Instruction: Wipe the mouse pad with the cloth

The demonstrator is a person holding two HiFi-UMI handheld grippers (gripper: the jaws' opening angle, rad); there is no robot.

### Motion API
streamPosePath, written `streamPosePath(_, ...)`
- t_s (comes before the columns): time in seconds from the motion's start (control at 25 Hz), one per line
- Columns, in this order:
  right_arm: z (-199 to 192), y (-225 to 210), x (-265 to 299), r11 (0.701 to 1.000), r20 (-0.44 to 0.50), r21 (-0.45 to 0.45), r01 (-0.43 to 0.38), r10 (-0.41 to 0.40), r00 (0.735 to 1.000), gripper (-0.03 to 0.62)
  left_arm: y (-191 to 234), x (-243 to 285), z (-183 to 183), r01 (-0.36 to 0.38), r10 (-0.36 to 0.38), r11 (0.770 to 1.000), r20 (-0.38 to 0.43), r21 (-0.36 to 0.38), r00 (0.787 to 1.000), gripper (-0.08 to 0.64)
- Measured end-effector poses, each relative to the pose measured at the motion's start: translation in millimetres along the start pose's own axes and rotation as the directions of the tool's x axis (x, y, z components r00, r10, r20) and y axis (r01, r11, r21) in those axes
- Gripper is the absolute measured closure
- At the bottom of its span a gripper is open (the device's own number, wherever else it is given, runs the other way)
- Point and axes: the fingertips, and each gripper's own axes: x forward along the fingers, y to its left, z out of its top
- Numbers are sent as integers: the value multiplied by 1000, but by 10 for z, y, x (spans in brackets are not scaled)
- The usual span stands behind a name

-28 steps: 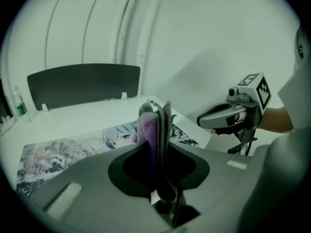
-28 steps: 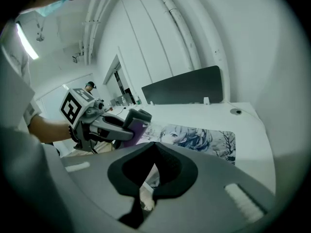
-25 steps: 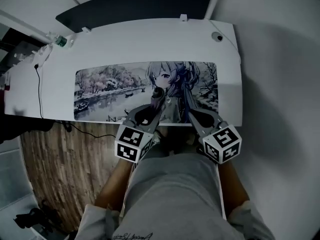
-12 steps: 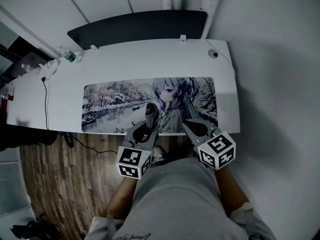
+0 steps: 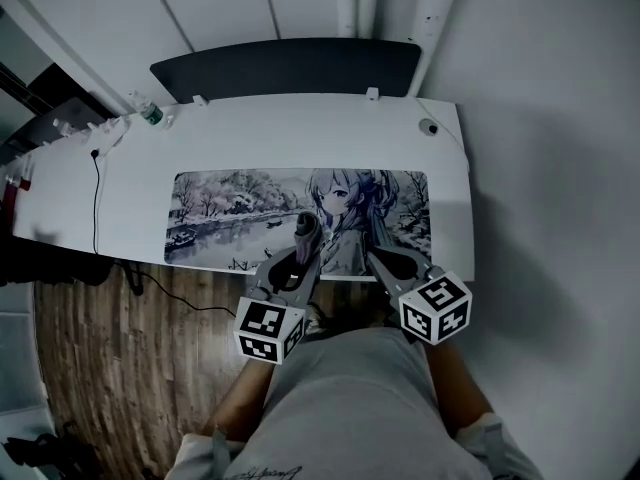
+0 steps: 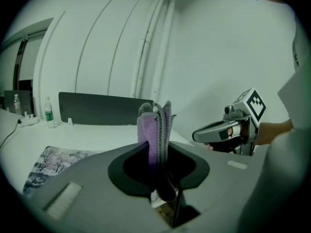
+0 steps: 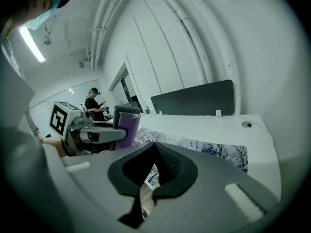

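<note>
The mouse pad [image 5: 250, 213], long and printed with a winter scene and an anime girl, lies on the white desk [image 5: 300, 133]. My left gripper [image 5: 303, 246] hovers at the pad's near edge, shut on a folded purple-grey cloth [image 5: 306, 228] that stands up out of the jaws. The left gripper view shows the same cloth [image 6: 155, 125] pinched upright, with the pad [image 6: 48, 160] below left. My right gripper [image 5: 379, 259] is beside it to the right, over the pad's near edge, jaws together and holding nothing. In the right gripper view [image 7: 158, 152] the cloth [image 7: 125, 124] shows at left.
A dark panel [image 5: 290, 68] stands along the desk's far side. A bottle [image 5: 150, 115] and a black cable [image 5: 97, 193] are at the far left, a round grommet [image 5: 428, 126] at the far right. Wooden floor [image 5: 120, 358] lies below. A person [image 7: 95, 103] stands far off.
The head view has drawn back and the desk sits lower in frame. Both grippers stay at the pad's near edge, pulled slightly toward the person. The cloth stays in the left gripper.
</note>
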Motion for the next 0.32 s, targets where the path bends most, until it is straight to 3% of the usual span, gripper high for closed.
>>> streamPosePath(0.32, -61, 11, -59, 1000, 4, 7, -5, 5, 1000, 588, -138, 28, -40, 16, -16, 1000, -21, 5, 1000, 451)
